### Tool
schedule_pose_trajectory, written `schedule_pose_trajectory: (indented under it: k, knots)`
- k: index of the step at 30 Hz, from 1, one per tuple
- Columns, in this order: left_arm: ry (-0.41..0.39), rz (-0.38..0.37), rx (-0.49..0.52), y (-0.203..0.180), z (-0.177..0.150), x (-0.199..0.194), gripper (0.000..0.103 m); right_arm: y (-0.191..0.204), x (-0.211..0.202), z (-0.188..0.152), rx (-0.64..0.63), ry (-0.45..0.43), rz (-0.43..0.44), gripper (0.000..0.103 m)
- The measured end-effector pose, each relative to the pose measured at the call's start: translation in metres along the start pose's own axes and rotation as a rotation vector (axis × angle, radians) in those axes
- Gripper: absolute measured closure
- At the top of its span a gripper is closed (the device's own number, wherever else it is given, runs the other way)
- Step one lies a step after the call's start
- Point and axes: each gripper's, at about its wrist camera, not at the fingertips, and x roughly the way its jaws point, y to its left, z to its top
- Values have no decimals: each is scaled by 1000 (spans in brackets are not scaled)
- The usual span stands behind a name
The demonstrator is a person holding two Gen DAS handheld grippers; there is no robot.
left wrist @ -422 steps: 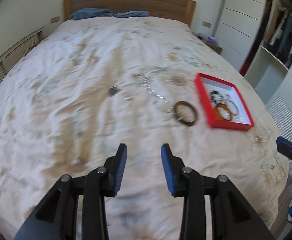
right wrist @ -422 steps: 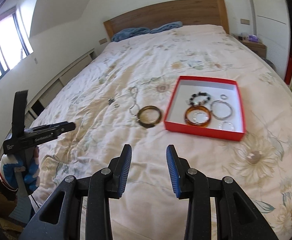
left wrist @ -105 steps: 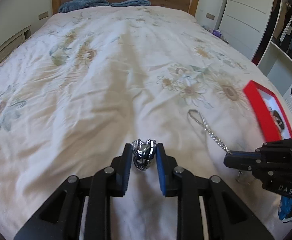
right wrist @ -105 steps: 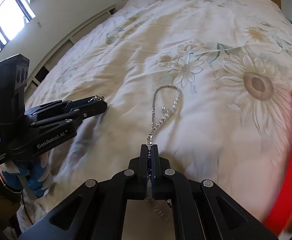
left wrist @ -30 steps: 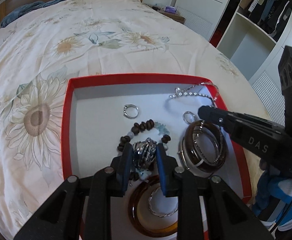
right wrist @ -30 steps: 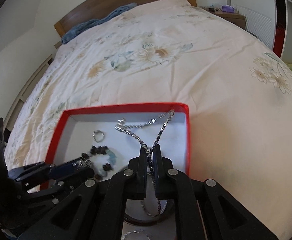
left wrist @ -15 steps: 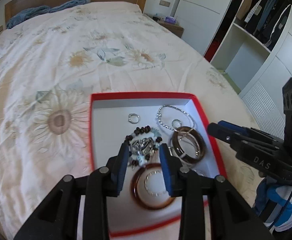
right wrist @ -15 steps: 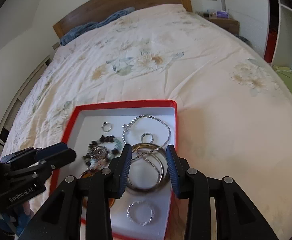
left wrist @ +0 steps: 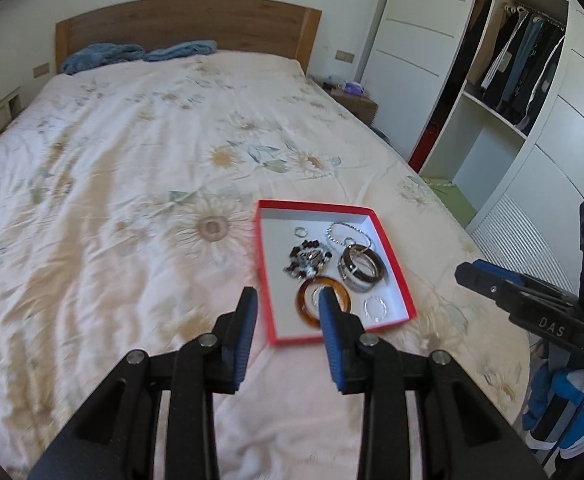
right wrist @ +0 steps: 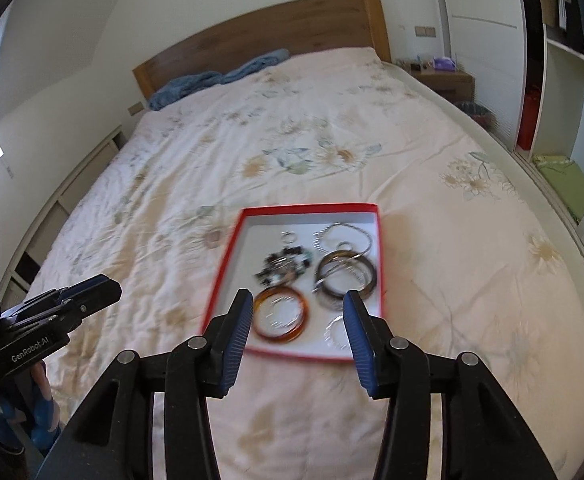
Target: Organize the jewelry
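Looking into the red box (left wrist: pixel 395 276), I count what seems to be all the jewelry: a brown beaded bracelet (left wrist: pixel 309 259) tangled with a silver piece, a dark bangle (left wrist: pixel 361 270) with silver hoops over it, an amber bangle (left wrist: pixel 321 302) nearest me, a silver chain (left wrist: pixel 345 232) curled at the far end, a small ring (left wrist: pixel 299 232) and a thin silver hoop (left wrist: pixel 375 305) in the near corner. The box sits on the flowered bedspread (left wrist: pixel 132 200), toward the wardrobe side of the bed, and I find nothing loose on the cloth around it, though the right view is blurred.

My left gripper (left wrist: pixel 288 312) stands partly apart with nothing between its blue pads, held above the near edge of the box. My right gripper (right wrist: pixel 297 316) is opening wider, also empty, framing the near end of the box from above. In the left view it (left wrist: pixel 467 274) sits off to the right, well clear of the box.

I judge the dropping-off step finished, with both hands free. Next I would sweep the bedspread for any stray piece; if none turns up, the task is likely done. Anything remaining would need a low, narrow pinch, since small metal sinks into soft cloth.
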Motion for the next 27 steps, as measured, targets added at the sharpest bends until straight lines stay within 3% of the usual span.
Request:
schedule_pose_trajectory:
  k: [3, 7, 12, 19, 27]
  knots:
    - [-20, 38, -4, 7, -16, -34, 72, 21, -25, -14, -15, -22, 18, 54]
    - [-63, 104, -29, 20, -42, -80, 59, 48, -51, -35, -36, -46, 32, 48]
    - [-97, 169, -72, 39, -73, -117, 57, 74, -70, -63, -59, -63, 34, 47]
    - [-120, 240, -91, 58, -109, -143, 56, 94, -90, -98, -74, -97, 0, 40]
    - [-135, 325, -94, 68, -130, -150, 55, 114, -89, -125, -146, -96, -58, 33]
